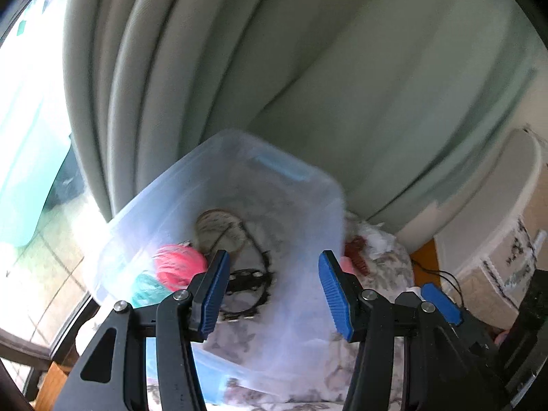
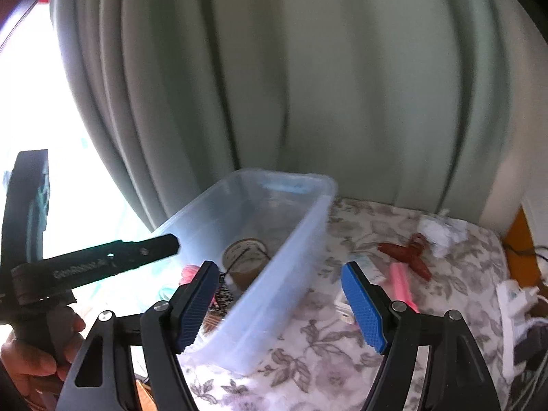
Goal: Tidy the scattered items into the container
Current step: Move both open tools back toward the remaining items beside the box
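Both tools hang with jaws apart and nothing between the pads: the left tool (image 1: 274, 289) over the open mouth of the clear plastic container (image 2: 294, 239), the right tool (image 2: 281, 303) straddling the container's near right wall low in the frame. Inside the container lie a pink yarn ball (image 1: 179, 265), a teal yarn bundle (image 1: 149, 291), a roll of tape (image 2: 245, 260) and a black studded bracelet (image 1: 248, 286). Still out on the floral-cloth table (image 2: 342, 342), to the right of center, are a red hanger-shaped clip (image 2: 407, 257), a pink tube (image 2: 402, 282) and crumpled white paper (image 2: 438, 231). The likeliest mishap is the right tool's left finger catching the container rim while swinging toward those 3 items, shoving the light container along the cloth. The clip sits touching or just beside the paper, so a wide grab could take both. Open cloth lies between container and clip; the table's right edge carries a white power strip (image 2: 513, 294) and cables, leaving little room there.
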A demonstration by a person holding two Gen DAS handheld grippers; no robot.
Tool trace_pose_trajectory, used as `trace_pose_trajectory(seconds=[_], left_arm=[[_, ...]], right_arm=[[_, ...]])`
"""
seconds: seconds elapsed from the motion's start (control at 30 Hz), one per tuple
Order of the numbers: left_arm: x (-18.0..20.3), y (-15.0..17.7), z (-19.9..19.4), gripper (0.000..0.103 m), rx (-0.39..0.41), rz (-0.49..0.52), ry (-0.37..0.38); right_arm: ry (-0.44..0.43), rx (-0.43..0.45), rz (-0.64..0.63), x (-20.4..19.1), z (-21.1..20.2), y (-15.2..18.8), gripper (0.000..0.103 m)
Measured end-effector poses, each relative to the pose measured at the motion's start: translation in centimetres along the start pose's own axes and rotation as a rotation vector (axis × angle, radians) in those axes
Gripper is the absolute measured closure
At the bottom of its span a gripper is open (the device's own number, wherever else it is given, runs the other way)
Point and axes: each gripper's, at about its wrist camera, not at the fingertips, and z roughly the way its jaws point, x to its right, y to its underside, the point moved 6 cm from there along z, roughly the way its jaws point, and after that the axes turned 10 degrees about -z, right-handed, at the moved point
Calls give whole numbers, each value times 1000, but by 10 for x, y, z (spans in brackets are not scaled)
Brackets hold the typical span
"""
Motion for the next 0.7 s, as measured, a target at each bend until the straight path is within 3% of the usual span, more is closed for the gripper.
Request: trace_pose_trajectory(seconds=[0.17,0.43,0.7], left_arm=[[34,8,-15,48,75,31,59],[92,43,5,48,46,160,97],[120,91,65,48,-99,303,70]], right_arm=[[65,23,113,46,-30,13,25],[156,52,332,125,-65,54,25],[179,-19,433,171,-51,97,22]])
